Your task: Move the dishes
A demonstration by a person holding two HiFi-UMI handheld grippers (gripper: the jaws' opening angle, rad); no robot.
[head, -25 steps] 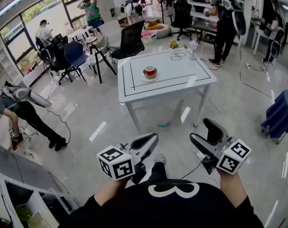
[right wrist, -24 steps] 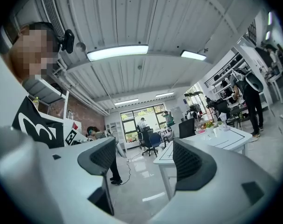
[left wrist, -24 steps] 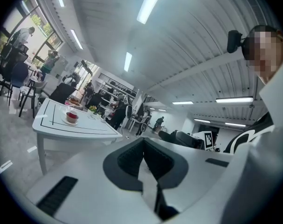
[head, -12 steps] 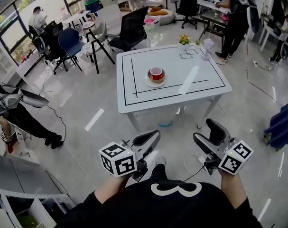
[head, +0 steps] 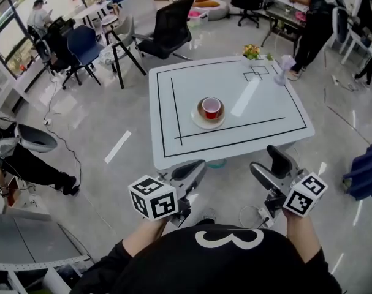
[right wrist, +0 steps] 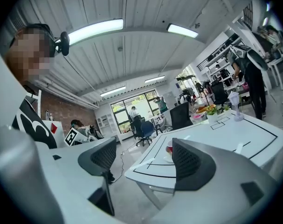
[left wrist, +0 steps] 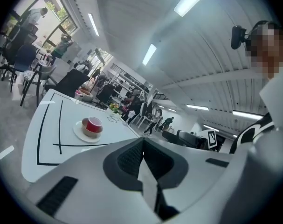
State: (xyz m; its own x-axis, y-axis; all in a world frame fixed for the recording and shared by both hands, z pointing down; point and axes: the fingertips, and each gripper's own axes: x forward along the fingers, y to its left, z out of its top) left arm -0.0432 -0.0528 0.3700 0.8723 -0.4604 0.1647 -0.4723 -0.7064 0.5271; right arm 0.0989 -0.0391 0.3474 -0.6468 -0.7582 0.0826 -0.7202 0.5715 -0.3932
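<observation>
A red cup [head: 211, 106] stands in a brown bowl on a white saucer [head: 204, 122], near the middle of a white table [head: 259, 103] marked with black lines. Both grippers hang in the air just short of the table's near edge, holding nothing. My left gripper [head: 197, 165] is shut, its jaws meeting in the left gripper view [left wrist: 142, 143], where the cup [left wrist: 93, 124] shows ahead on the left. My right gripper [head: 269, 163] is open, with a wide gap [right wrist: 143, 146] between its jaws. The right jaw half hides the cup [right wrist: 169, 148].
A small flower pot [head: 253, 51] and a white stand-like object [head: 285, 66] sit at the table's far right corner. A black office chair [head: 167, 26] stands behind the table and a blue chair [head: 81, 45] further left. A person [head: 14, 155] bends over at the left; cables lie on the floor.
The table has come nearer; both grippers have moved forward to its near edge. Their jaws stand as before.
</observation>
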